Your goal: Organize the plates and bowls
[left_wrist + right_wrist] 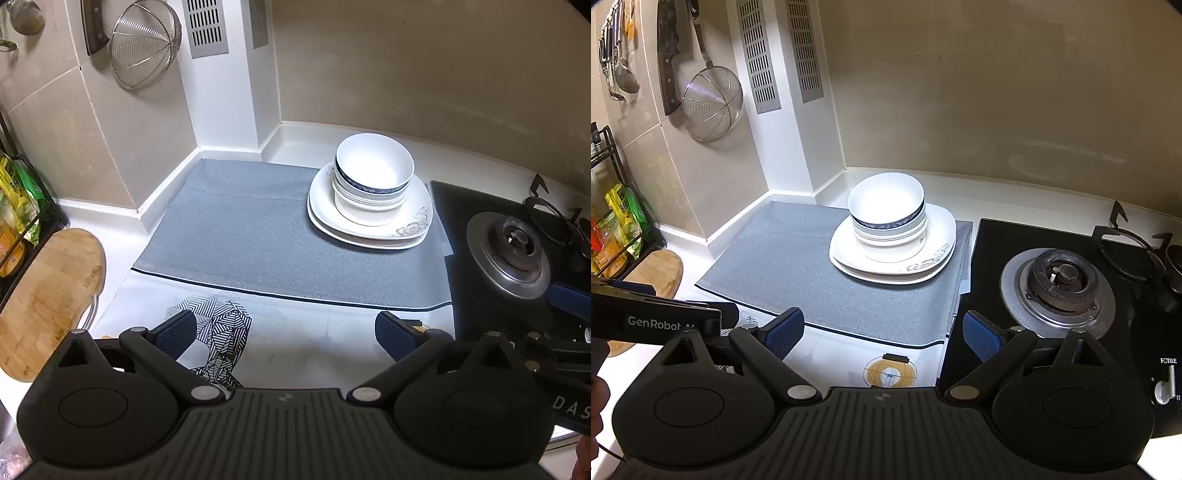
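I see my left gripper and right gripper both spread wide, holding nothing. The nested bowls sit upright on stacked white plates, right of centre on the grey mat.

Left tongs: spread wide, empty, low in frame.
Right tongs: spread wide, empty, low in frame.

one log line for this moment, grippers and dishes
left gripper: open, empty | right gripper: open, empty | bowls: stacked on plates | stack on grey mat, beside stove
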The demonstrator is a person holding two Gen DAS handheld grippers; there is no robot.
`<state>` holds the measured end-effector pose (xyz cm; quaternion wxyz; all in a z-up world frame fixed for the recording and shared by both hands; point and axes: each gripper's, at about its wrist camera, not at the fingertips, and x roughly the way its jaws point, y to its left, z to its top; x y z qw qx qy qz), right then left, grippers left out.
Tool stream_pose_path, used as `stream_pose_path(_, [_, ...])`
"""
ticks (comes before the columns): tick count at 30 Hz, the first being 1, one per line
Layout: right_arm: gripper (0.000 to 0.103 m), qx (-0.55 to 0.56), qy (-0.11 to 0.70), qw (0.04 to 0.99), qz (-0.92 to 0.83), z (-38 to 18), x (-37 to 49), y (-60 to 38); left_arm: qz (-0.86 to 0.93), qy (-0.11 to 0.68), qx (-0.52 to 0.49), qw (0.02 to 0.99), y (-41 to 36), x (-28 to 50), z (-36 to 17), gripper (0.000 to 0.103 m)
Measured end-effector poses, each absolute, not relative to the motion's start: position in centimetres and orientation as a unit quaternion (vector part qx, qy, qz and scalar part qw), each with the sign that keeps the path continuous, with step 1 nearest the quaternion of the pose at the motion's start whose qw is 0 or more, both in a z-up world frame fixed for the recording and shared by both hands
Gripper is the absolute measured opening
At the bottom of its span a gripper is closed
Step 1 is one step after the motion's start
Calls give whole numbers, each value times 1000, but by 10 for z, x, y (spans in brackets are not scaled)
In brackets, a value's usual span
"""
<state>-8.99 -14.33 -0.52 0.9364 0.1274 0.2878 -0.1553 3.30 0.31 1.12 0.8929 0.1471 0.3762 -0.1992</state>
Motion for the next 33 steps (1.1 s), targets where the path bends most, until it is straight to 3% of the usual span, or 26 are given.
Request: stream_pose_path(33, [95,133,284,937,-154,-5,-86,-147,-207,364,159,894,-10,31,11,103])
